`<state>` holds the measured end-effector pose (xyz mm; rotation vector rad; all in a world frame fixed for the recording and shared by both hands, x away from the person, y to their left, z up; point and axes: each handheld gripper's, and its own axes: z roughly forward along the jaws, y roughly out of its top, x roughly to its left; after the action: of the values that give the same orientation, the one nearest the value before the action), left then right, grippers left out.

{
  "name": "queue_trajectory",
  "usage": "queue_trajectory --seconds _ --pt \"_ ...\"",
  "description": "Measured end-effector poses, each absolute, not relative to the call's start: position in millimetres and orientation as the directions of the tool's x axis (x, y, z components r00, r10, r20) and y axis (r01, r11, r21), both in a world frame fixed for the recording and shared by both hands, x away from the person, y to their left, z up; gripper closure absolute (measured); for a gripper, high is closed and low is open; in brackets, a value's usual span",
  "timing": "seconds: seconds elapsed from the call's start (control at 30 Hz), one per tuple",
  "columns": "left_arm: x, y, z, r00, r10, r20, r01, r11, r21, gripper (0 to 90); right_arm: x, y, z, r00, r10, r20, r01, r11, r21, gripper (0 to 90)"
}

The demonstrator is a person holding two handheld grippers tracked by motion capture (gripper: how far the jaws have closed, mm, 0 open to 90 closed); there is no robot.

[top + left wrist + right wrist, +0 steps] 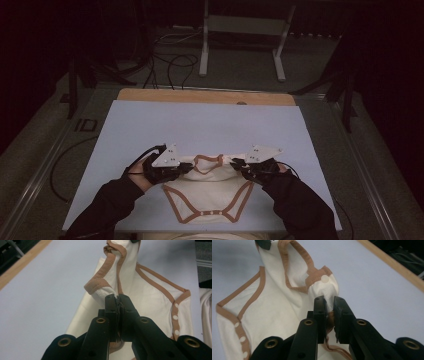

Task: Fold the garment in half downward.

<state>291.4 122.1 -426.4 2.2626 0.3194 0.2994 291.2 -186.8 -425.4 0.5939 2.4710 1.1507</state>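
A pale blue mat [200, 125] covers the wooden table [205, 96].

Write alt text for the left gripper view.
The left gripper's black jaws are shut on a shoulder of a white baby bodysuit with tan trim, lifting that corner above a pale blue table. White snaps line its edge at right.

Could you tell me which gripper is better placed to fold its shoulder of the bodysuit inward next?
Neither clearly: the left gripper and right gripper each pinch one shoulder of the bodysuit, placed symmetrically, so either could lead.
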Motion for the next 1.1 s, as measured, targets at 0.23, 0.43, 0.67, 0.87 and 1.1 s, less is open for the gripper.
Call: queue_trajectory --seconds 0.23,0.43,0.67,0.87,1.1 --pt "284.0 123.6 -442.7 0.946 0.317 0.063 0.164 -0.637 0.753 87.4 280.3 -186.8 -435.8 -0.867 0.486 -0.110 0.234 0.592 0.771 81.4" --pt "271.5 121.1 -453.7 0.956 0.289 0.056 0.153 -0.651 0.744 87.3 270.3 -188.8 -445.9 -0.874 0.480 -0.071 0.265 0.594 0.760 81.3" --pt "263.6 121.8 -460.6 0.960 0.276 0.042 0.155 -0.652 0.742 87.1 260.9 -195.4 -456.2 -0.876 0.482 -0.033 0.291 0.581 0.760 81.1" --pt "256.7 121.3 -467.7 0.968 0.251 0.025 0.150 -0.653 0.742 86.8 253.0 -200.8 -464.2 -0.871 0.492 0.004 0.323 0.566 0.759 80.9" --pt "248.3 119.2 -482.4 0.976 0.218 -0.005 0.154 -0.672 0.724 86.6 244.9 -200.9 -474.1 -0.883 0.468 0.029 0.334 0.584 0.740 80.3"
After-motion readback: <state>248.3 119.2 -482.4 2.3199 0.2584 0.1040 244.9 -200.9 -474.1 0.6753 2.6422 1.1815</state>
